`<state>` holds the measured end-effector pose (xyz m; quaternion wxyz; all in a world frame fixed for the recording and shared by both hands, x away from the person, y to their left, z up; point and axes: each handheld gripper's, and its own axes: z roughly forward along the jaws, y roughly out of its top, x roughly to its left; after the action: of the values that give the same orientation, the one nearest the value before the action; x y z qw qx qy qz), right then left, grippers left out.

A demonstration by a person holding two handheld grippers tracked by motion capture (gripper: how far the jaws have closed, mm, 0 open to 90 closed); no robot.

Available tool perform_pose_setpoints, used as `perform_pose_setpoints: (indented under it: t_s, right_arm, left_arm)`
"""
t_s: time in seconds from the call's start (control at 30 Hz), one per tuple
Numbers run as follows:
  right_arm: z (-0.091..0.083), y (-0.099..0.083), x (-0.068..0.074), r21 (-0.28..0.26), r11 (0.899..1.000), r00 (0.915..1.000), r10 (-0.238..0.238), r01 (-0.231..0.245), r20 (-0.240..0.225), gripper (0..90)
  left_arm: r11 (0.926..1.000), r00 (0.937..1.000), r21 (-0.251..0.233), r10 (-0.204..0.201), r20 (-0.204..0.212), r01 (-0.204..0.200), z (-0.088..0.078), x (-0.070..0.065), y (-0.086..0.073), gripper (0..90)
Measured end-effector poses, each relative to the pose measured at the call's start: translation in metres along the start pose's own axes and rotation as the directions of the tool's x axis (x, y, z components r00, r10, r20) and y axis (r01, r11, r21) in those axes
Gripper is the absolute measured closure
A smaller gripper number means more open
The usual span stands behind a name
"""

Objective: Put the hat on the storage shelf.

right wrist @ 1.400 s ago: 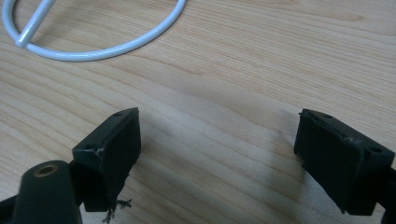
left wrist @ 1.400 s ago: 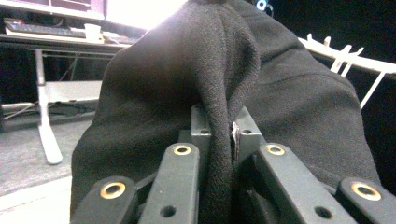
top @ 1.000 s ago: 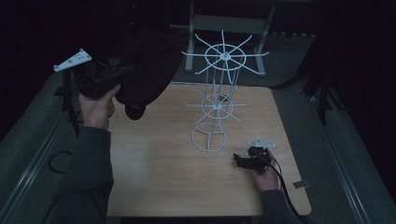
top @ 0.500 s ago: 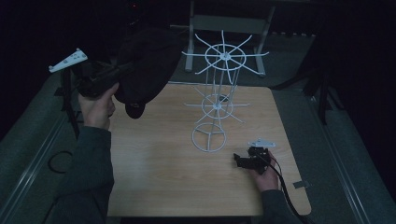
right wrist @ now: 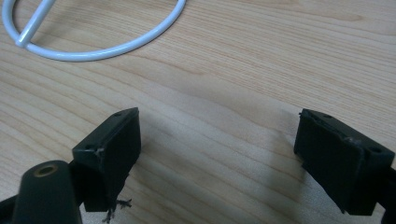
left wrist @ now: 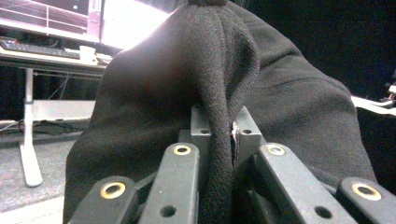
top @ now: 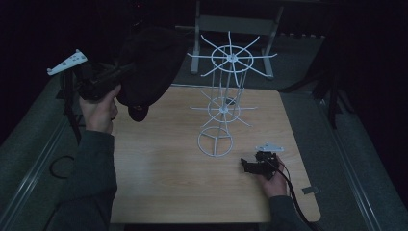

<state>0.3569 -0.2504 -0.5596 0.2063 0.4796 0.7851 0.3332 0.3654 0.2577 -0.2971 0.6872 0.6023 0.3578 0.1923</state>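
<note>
The left gripper [top: 113,77] was clamped on a fold of a black fleece hat [top: 149,62], held aloft left of the white wire rack [top: 226,91], whose prongs were bare. The step looked like carrying the hat to hang it; next it would need lowering over a prong. The right gripper [right wrist: 219,149] rested on the table [top: 159,183], jaws spread and holding nothing, beside the rack's ring base [right wrist: 93,46].

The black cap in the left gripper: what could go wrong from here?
1. The left gripper pinches only a narrow fold of the black cap, so the fabric might slip out.
2. The white wire rack looks tall and light; the hanging cap might snag a spoke and tip it.
3. The right gripper rests open on the table, not steadying the rack.
</note>
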Motion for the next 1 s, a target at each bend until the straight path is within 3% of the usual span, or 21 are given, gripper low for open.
perform_pose_setpoints:
  t_s: [0.43, 1.0]
  right_arm:
    - [-0.0003, -0.0002, 0.0005, 0.001, 1.000, 1.0000, 0.002, -0.002, 0.000, 14.4]
    - [-0.0003, -0.0002, 0.0005, 0.001, 1.000, 1.0000, 0.002, -0.002, 0.000, 14.4]
  left_arm:
    - [0.9993, 0.9998, -0.036, -0.010, 0.015, 0.011, -0.0042, 0.0012, 0.0021, 83.7]
    - [0.9984, 0.9953, -0.051, -0.020, 0.095, 0.025, -0.0005, -0.0009, 0.0015, 83.6]
